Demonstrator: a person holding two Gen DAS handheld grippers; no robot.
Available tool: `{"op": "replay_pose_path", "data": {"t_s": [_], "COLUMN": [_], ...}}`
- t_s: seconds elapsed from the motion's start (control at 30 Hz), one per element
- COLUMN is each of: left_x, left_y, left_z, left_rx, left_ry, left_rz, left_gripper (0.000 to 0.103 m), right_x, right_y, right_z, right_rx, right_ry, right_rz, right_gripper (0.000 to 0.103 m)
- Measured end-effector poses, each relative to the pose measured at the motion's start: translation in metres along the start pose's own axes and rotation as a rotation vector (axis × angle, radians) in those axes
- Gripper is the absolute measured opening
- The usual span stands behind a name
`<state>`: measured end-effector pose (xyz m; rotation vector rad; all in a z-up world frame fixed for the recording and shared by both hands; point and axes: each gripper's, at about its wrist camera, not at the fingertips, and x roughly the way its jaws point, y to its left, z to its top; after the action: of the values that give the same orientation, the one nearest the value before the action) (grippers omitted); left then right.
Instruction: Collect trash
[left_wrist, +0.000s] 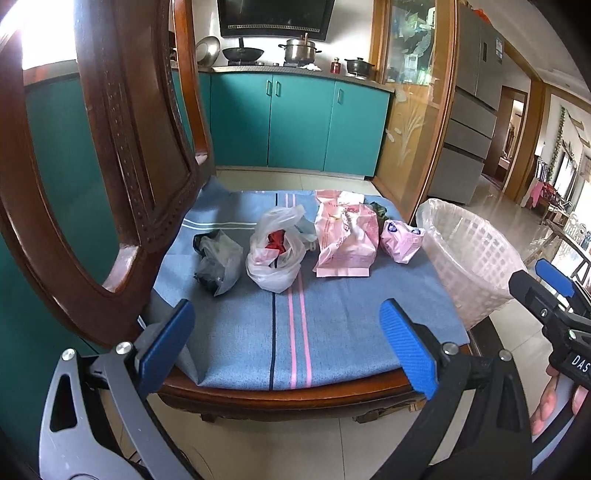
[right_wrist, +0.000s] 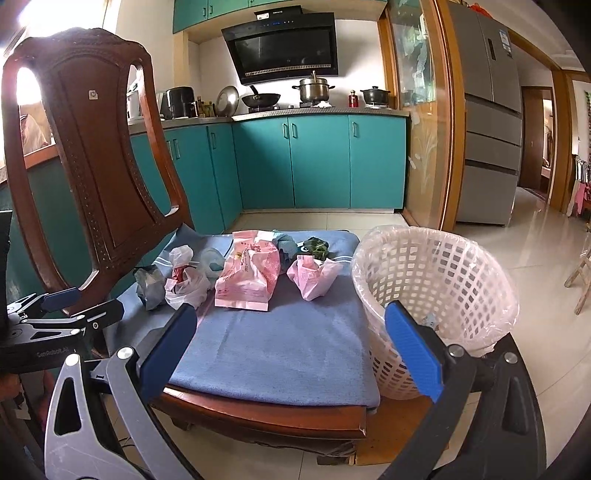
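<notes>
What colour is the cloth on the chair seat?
The cloth is blue with pink and dark stripes, clearest in the left wrist view.

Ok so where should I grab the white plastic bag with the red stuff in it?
Grip the white bag by the bunched handles at its top, coming from above with the left gripper, which is open and nearest. The handles stick up as a narrow, loose bundle, while the body below is wide and slack, probably harder to pinch.
</notes>
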<state>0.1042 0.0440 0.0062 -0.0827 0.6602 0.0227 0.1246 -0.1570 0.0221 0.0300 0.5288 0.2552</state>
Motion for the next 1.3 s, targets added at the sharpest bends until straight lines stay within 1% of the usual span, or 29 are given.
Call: {"op": "replay_pose_path", "data": {"t_s": [0.57,0.7,0.83,0.97,1.07,1.17,1.23,1.3], "left_x": [0.003,0.007,0.012,0.025,0.045,0.071,0.085,0.101], "left_y": [0.000,0.004,0.013,0.026,0.040,0.056,0.061,0.067], "left_z": [-0.002,-0.002,-0.001,0.002,0.007,0.011,0.014,0.017], "left_rx": [0.005,-0.015,-0.047,-0.111,-0.199,-0.308,-0.363,-0.439], "left_ry": [0.011,0.024,0.039,0.057,0.060,0.055,0.070,0.074], "left_rz": [0.001,0.002,0.022,0.056,0.115,0.195,0.181,0.192], "left_gripper": [0.100,0.100,0.100,0.099,0.099,0.098,0.098,0.098], "right_x": [0.000,0.000,0.000,0.002,0.004,0.006,0.008,0.011], "right_y": [0.002,0.002,0.002,0.004,0.005,0.006,0.007,0.007], "right_z": [0.001,0.001,0.001,0.001,0.002,0.002,0.002,0.002], "right_rx": [-0.004,-0.004,-0.003,-0.002,0.001,0.000,-0.001,-0.002], "right_ry": [-0.001,-0.001,0.000,0.003,0.010,0.012,0.018,0.026], "right_rz": [0.001,0.002,0.003,0.008,0.014,0.018,0.020,0.023], "right_gripper": [0.099,0.099,0.099,0.099,0.099,0.099,0.099,0.099]}}
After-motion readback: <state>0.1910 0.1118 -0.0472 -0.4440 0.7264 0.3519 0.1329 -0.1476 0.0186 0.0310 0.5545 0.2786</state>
